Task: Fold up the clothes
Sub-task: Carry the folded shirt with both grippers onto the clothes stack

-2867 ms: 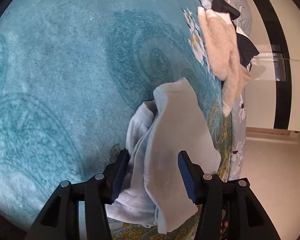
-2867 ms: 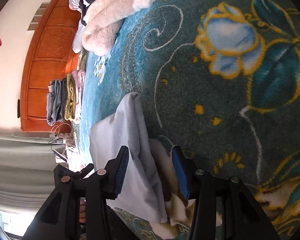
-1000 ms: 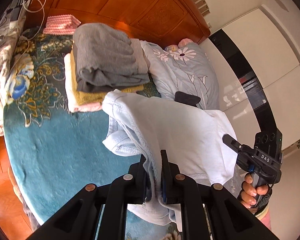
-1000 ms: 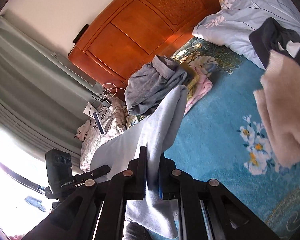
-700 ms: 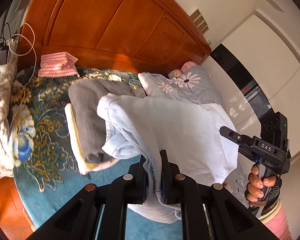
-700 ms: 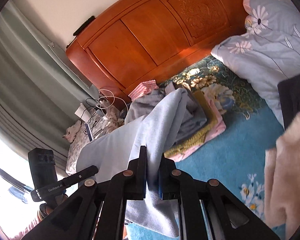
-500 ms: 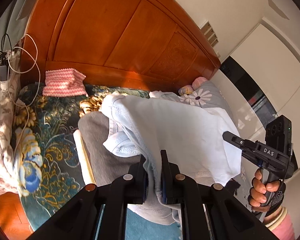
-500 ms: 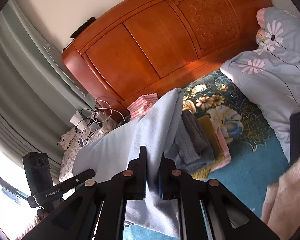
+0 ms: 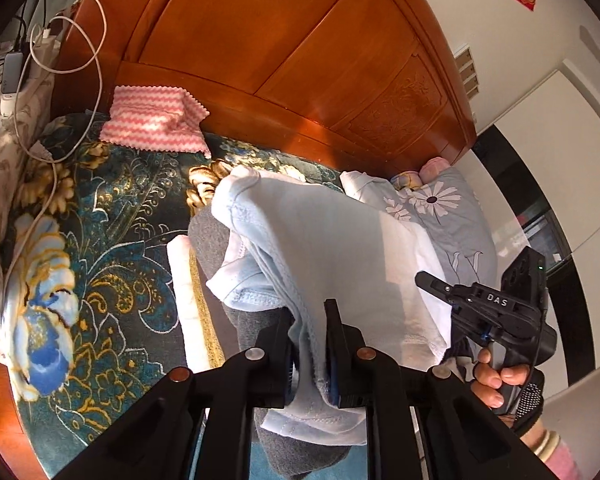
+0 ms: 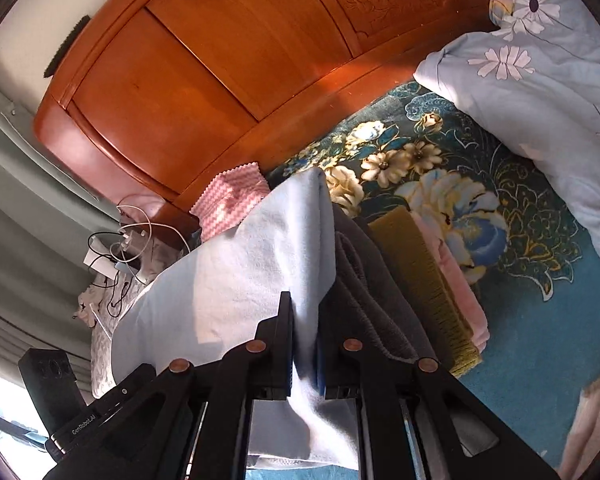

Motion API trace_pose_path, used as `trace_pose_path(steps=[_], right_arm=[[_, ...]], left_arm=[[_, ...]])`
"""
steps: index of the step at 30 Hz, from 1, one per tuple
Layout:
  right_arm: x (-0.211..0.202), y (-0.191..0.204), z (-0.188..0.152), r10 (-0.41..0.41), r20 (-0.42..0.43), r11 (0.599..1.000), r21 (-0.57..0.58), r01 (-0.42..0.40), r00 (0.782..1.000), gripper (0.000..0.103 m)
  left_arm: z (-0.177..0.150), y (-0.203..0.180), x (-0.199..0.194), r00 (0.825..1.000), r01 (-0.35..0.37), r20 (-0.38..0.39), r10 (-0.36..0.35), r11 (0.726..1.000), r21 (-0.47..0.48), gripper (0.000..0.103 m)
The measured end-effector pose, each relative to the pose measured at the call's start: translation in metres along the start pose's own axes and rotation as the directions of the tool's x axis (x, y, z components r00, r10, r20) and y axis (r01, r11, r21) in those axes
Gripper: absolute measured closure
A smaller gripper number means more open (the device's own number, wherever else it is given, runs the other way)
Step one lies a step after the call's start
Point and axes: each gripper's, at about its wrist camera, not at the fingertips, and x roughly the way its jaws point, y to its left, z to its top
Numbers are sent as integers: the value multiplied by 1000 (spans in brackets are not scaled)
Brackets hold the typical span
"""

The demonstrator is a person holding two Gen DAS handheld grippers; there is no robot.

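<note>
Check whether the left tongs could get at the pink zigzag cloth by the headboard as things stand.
Probably not yet. The left tongs hold the folded blue garment, though their jaws have just been opening. The pink cloth lies uncovered further ahead, past the stack, so the way looks free once the garment is dropped.

Left gripper (image 9: 309, 344): matte black plastic frame, blue pads, copper-toned screws. Right gripper (image 10: 305, 338): identical build, white "DAS" lettering. Person's hand (image 9: 496, 380): pink-and-cream striped cuff (image 9: 550, 446).

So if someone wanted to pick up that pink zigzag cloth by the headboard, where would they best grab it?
Probably at the loose corner of the pink zigzag cloth that points toward the pillow, coming from the open bedspread side. The cloth lies flat against the wooden headboard, so the far edge looks blocked.
</note>
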Motion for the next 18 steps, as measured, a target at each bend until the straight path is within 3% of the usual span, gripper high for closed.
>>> trace_pose_path(steps=[5, 7, 8, 12, 14, 18], right_arm=[[-8, -10, -1, 39, 30, 998, 48, -40, 999, 92], [-16, -14, 0, 29, 53, 997, 70, -33, 998, 85], [-23, -17, 1, 16, 68, 996, 87, -22, 998, 80], [-53, -21, 2, -21, 126, 995, 102, 8, 992, 80], [-65, -14, -1, -30, 142, 998, 68, 21, 989, 80], [-67, 16, -18, 4, 122, 1000, -29, -1, 993, 80]], left_arm=[[0, -12, -15, 999, -45, -13, 45, 999, 28, 75], [2, -9, -26, 998, -66, -1, 66, 998, 2, 73], [3, -7, -34, 997, -76, 15, 76, 997, -12, 72], [2, -11, -63, 987, -127, 94, 128, 992, -15, 65], [0, -25, -68, 984, -140, 120, 135, 990, 30, 64], [-9, -58, -50, 989, -145, 63, 137, 976, 160, 62]])
